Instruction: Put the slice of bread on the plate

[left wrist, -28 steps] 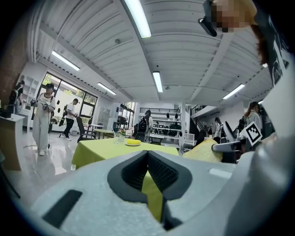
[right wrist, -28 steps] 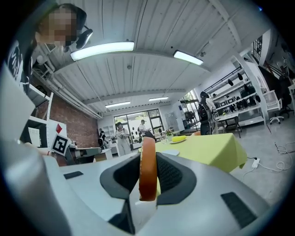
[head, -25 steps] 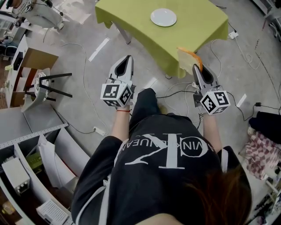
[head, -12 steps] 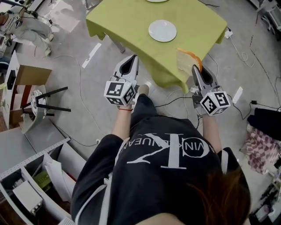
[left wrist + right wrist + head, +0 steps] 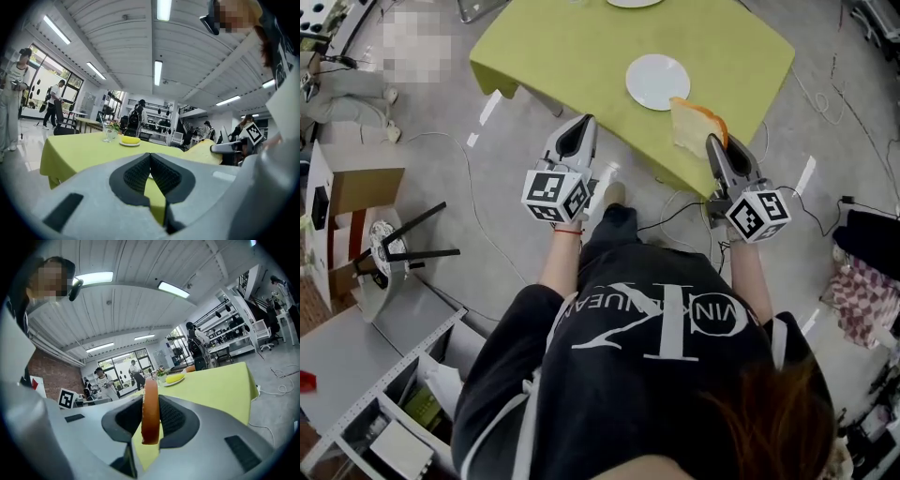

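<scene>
A white plate [image 5: 657, 81] lies empty on the table's green cloth [image 5: 572, 52], near its front corner. My right gripper [image 5: 716, 148] is shut on the slice of bread [image 5: 694, 127]. The slice stands upright over the cloth's near edge, just short of the plate. In the right gripper view the bread [image 5: 150, 411] shows edge-on, its brown crust pinched between the pads of the right gripper [image 5: 151, 399]. My left gripper [image 5: 574, 133] hovers at the table's edge, left of the plate. In its own view the left gripper [image 5: 150, 157] has its pads meeting with nothing between them.
A second plate with a yellow banana [image 5: 130, 140] and a glass [image 5: 109, 134] stand farther back on the table. On the floor are cables [image 5: 459, 178], a tipped black-legged stool [image 5: 398, 246], a cardboard box [image 5: 361, 187] and checked cloth [image 5: 867, 286]. People stand in the background.
Both grippers have moved forward to the table. The bread, earlier short of the cloth's corner, is now over the cloth's edge close to the plate.
</scene>
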Demonstrator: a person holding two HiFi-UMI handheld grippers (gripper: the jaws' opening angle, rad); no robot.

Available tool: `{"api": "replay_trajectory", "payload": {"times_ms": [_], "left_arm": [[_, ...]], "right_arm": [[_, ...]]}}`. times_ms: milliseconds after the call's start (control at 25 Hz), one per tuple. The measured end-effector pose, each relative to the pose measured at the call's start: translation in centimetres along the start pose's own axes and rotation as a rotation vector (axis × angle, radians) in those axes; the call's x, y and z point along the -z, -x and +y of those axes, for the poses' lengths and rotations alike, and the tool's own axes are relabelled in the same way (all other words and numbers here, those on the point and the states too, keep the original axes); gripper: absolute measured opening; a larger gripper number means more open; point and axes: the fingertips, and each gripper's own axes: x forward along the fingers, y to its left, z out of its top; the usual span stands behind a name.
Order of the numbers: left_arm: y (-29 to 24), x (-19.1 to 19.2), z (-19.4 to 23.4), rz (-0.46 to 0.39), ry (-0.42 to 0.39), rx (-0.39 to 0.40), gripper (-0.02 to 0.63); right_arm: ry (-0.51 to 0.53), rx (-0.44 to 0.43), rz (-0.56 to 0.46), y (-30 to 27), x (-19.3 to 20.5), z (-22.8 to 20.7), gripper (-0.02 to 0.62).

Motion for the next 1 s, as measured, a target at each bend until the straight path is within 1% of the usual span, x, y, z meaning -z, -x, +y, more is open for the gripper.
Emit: {"api": "replay_trajectory", "payload": {"times_ms": [360,480,600,680,880,1000], "left_arm": [[-4.9,-0.4,4.3,0.043,0.002,0.120,0.006],[-6.1,0.1,4.8,0.064,0.010,0.168,0.006],[-6.9,1.1,4.8,0.083,0.020,0.212,0.006],[-7.3,1.2,4.8,0.083,0.027,0.224,0.006],[-6.8,1.6,4.6,0.096,0.042,0.235,0.006],[-6.8,1.8,4.9,0.101,0.059,0.239,0.006]], "right_arm": [[-0.063,0.095,-0.025,-4.9,0.0,-0.4,0.091],[-0.094,0.127,-0.047,-6.0,-0.1,-0.5,0.091],[-0.131,0.134,-0.071,-7.0,-0.2,-0.2,0.091],[-0.153,0.130,-0.083,-7.6,-0.3,0.0,0.091],[-0.177,0.117,-0.065,-7.6,0.2,0.1,0.091],[-0.222,0.125,-0.093,-8.3,0.2,-0.5,0.091]]}}
